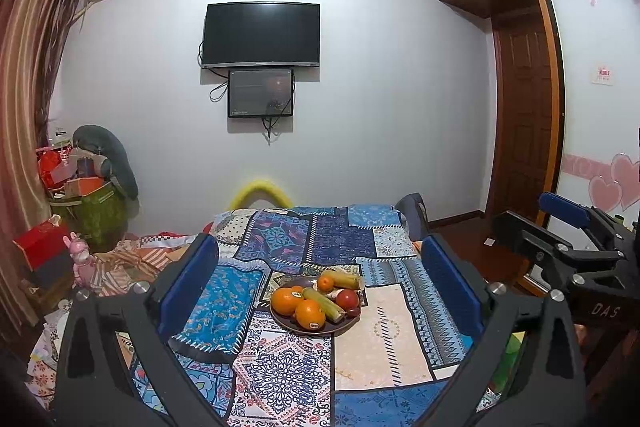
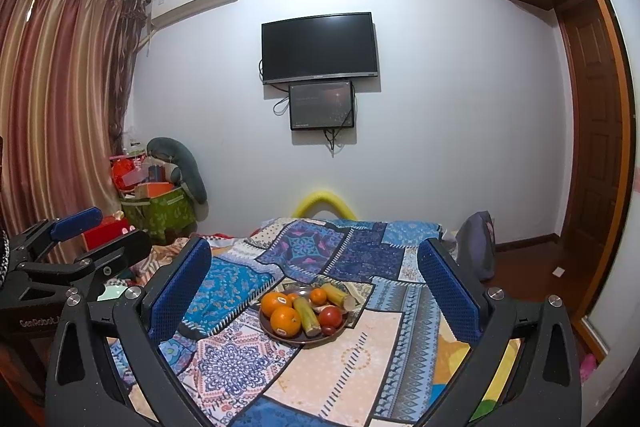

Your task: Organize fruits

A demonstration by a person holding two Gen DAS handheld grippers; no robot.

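Your fruit sits on a soft bed under a blue patchwork-patterned quilt (image 1: 340, 239), so the dark round plate (image 1: 348, 325) could tip or slide if you press down on one edge. It lies mid-quilt, heaped with large oranges (image 1: 310, 314), yellow-green cane-like sticks (image 1: 323, 303), a red apple-like fruit (image 1: 347, 298) and a small dark fruit (image 1: 352, 312) at the rim; lift one piece and its neighbours may roll off.

Your left hand-held gripper (image 1: 320, 287) and right hand-held gripper (image 2: 314, 291) both stand wide open, holding nothing, well short of the plate.

The left view shows the heart-decorated wardrobe door (image 1: 592, 107); the right view shows the full striped curtain (image 2: 56, 99).
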